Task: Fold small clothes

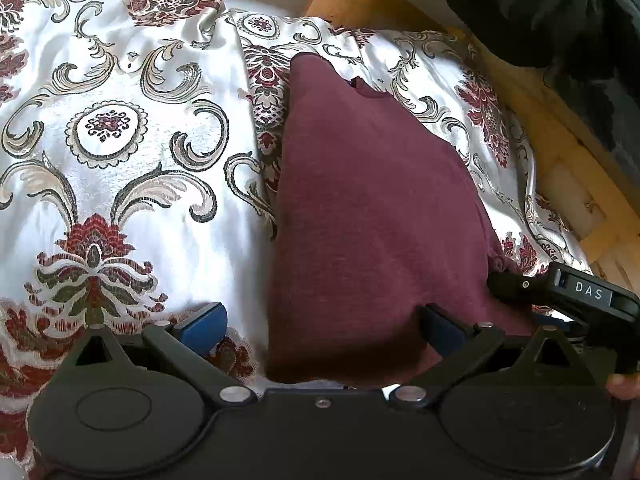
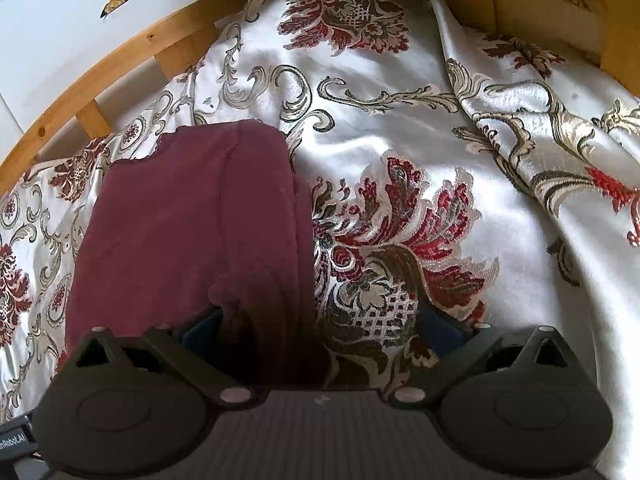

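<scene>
We see a maroon garment (image 1: 372,216) lying folded into a long, narrow shape on a satin bedspread (image 1: 120,92) patterned with red flowers and grey scrolls. Which kind of garment it is we cannot tell; in the right wrist view a notched, scalloped edge shows at its far end (image 2: 192,216), and a second layer peeks out along its right side. Its near end runs under both tools and is cut off from us there.

The left gripper (image 1: 320,324) is spread wide, grasping nothing: one blue pad rests over the bedspread left of the cloth, the other sits at the garment's right part, and whether that pad touches the fabric is hard to make out. The right gripper (image 2: 320,326) is likewise released and fully spread; the garment's near right corner lies between its fingers, with a small bump of cloth beside the left pad, while the right pad stands over the floral print.

From the left wrist, the right gripper's black body shows at the right edge, and a fingertip (image 1: 624,386) is barely visible below it. A wooden bed frame (image 1: 560,136) borders the spread, and a dark bundle (image 1: 536,8) in the top corner is too shadowed to identify.
</scene>
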Available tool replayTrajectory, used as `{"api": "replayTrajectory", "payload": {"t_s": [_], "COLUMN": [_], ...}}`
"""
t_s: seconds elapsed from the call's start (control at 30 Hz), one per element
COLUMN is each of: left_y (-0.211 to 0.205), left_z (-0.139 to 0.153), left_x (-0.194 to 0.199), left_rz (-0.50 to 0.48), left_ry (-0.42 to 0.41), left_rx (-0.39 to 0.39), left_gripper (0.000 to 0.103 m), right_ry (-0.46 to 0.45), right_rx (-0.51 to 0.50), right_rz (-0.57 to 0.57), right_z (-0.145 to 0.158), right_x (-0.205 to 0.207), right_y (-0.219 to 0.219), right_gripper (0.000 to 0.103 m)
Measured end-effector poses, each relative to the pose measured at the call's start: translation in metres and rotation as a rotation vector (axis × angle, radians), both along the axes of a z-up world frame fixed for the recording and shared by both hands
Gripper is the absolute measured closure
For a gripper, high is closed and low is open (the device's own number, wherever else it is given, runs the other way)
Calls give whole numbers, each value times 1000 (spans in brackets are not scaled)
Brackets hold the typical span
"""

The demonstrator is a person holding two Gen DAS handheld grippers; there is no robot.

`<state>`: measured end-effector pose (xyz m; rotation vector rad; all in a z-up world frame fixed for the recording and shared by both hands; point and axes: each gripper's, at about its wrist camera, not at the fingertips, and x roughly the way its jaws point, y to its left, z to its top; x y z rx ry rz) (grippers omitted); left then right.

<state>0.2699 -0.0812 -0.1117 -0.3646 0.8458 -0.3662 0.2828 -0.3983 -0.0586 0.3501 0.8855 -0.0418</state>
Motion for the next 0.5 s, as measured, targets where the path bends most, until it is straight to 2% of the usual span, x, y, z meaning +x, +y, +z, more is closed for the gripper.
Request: {"api": "replayTrajectory", "payload": {"t_s": [0.2,0.37,0.5], "left_y": [0,0,1], "left_z": [-1,-2,-2], "left_x": [0,0,-1], "left_rz": [-3,-3,-5], "left_ry": [-7,-10,-14], "left_rx": [3,4,3], "left_gripper": [1,1,1], "right_ry": [9,-147,-223], "right_rx": [32,106,91], "right_rz": [-14,46,36], "right_z": [2,21,22], "right_x": [-1,-11,-5], "right_y": [-1,5,6], "right_gripper": [0,0,1]}}
